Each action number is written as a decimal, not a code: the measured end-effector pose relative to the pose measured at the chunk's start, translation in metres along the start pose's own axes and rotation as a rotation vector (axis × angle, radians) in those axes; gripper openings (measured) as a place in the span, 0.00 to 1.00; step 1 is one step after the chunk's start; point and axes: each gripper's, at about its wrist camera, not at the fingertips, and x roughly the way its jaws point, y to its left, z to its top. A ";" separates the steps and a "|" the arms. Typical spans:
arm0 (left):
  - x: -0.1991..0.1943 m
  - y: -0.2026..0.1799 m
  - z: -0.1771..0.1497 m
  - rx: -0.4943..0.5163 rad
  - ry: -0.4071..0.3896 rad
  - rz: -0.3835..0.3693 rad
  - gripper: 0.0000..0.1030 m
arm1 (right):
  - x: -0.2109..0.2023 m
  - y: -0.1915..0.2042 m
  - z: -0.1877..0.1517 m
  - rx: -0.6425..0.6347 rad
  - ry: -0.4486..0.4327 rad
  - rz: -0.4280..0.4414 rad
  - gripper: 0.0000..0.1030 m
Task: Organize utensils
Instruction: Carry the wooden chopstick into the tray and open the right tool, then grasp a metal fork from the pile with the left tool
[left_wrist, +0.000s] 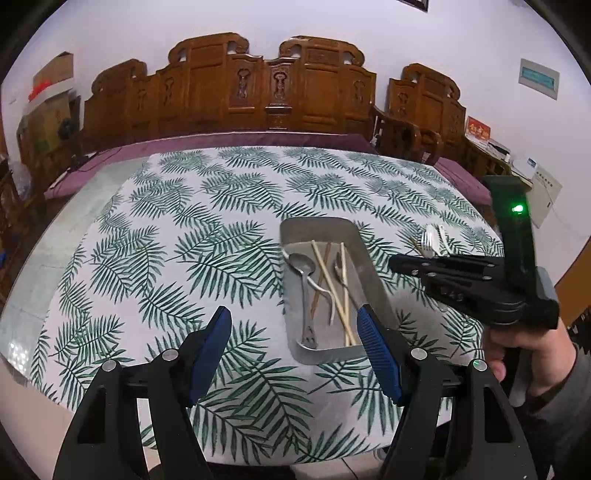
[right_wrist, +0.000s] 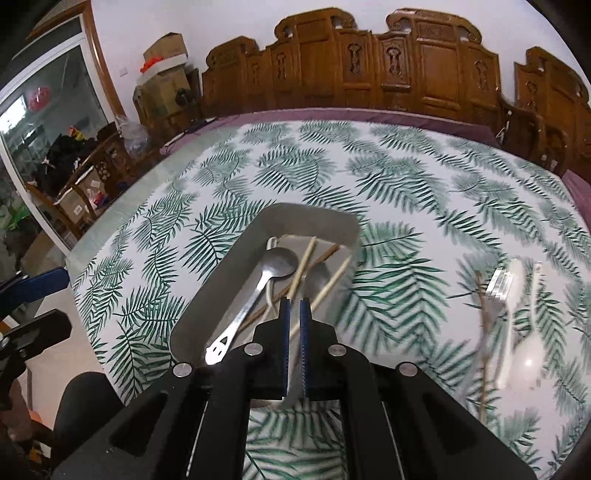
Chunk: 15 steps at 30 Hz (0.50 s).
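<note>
Utensils mostly sorted: metal tray (left_wrist: 321, 229) near table's (left_wrist: 166, 240) near edge holds two steel spoons (right_wrist: 275, 264), a white one, chopsticks (left_wrist: 327, 275). Left over by right edge: fork (right_wrist: 495, 291), white spoon (right_wrist: 528, 354), a stick. Right gripper (right_wrist: 294, 306) pinched shut, nothing gripped, over tray. Left gripper (left_wrist: 291, 325) wide open, empty.
</note>
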 end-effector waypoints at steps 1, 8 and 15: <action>-0.002 -0.004 0.000 0.006 -0.004 -0.002 0.65 | -0.008 -0.003 -0.001 -0.002 -0.008 -0.007 0.06; -0.013 -0.023 0.002 0.029 -0.017 -0.020 0.65 | -0.049 -0.028 -0.012 -0.004 -0.049 -0.054 0.11; -0.004 -0.041 0.009 0.057 -0.023 -0.051 0.66 | -0.065 -0.075 -0.025 0.022 -0.068 -0.130 0.15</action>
